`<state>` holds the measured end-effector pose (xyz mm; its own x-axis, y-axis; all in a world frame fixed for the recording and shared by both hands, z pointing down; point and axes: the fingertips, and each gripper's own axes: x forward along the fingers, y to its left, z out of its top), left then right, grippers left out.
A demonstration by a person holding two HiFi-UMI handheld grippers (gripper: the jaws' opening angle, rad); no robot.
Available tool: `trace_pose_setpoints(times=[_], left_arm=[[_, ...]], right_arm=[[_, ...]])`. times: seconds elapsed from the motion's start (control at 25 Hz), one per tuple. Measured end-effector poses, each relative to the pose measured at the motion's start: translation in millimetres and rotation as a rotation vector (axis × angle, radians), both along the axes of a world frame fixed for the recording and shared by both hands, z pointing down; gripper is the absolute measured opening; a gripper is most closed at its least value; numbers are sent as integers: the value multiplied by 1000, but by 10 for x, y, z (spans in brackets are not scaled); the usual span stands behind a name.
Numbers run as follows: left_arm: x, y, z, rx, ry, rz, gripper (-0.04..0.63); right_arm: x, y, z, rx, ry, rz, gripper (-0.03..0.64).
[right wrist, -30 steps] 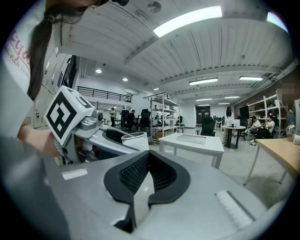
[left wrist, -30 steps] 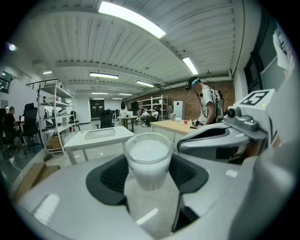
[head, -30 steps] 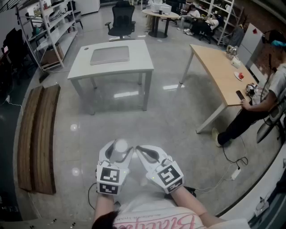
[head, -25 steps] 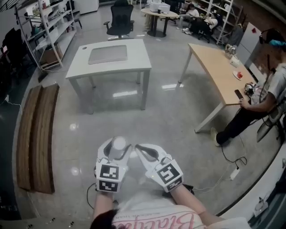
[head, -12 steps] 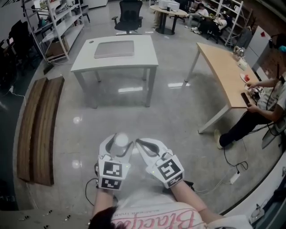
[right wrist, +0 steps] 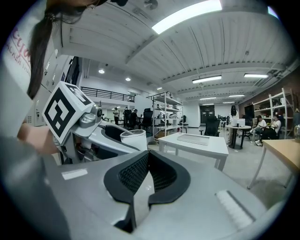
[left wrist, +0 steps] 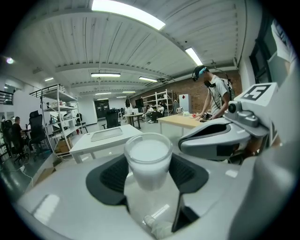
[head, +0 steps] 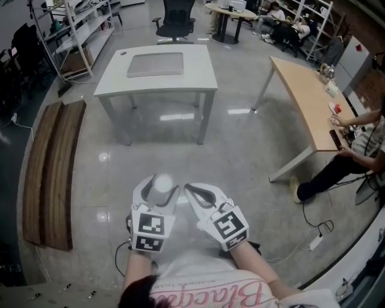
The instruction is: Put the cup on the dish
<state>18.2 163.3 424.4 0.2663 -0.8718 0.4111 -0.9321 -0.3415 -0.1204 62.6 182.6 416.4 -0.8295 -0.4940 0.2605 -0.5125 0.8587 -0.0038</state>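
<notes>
Left gripper [head: 157,194] pinches the cup [left wrist: 149,159], pads on both sides of its wall. Cup is whitish, upright, rim up, carried low in front of the person's body over the floor [head: 240,156]. Right gripper [right wrist: 146,174] is just beside it, jaws pressed together, nothing between them. Progress: pick-up done, cup in hand; placing not done, cup well apart from any tabletop. No dish clearly seen; the flat grey tray [head: 155,64] on the white tabletop [head: 201,81] straight ahead is probably the target, can't tell for sure. Left to do: carry across, lower the cup onto it, release. Room: bare floor between the grippers and the white tabletop, nothing in the path. Near edge of that tabletop is bare and the tray sits toward the far side, so the cup likely has to cross the near edge and reach in. Wooden planks [head: 51,174] lie on the floor at left. Wood tabletop [head: 304,102] is at right with a person [head: 355,150] beside it, and a cable [head: 313,231] on the floor near right; all off the straight line. Office chair [head: 177,18] is behind the white tabletop, shelves [head: 72,30] far left.
</notes>
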Motion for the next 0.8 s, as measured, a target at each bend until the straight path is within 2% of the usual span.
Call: trace_pose_setpoints(times=[0.32, 0.8], left_arm=[[-186, -489, -53, -7, -25, 20, 265], [-467, -1340, -171, -1, -5, 66, 265]], right_arm=[[-220, -480, -44, -2, -8, -4, -14], [-525, -1317, -130, 1, 9, 19, -14]])
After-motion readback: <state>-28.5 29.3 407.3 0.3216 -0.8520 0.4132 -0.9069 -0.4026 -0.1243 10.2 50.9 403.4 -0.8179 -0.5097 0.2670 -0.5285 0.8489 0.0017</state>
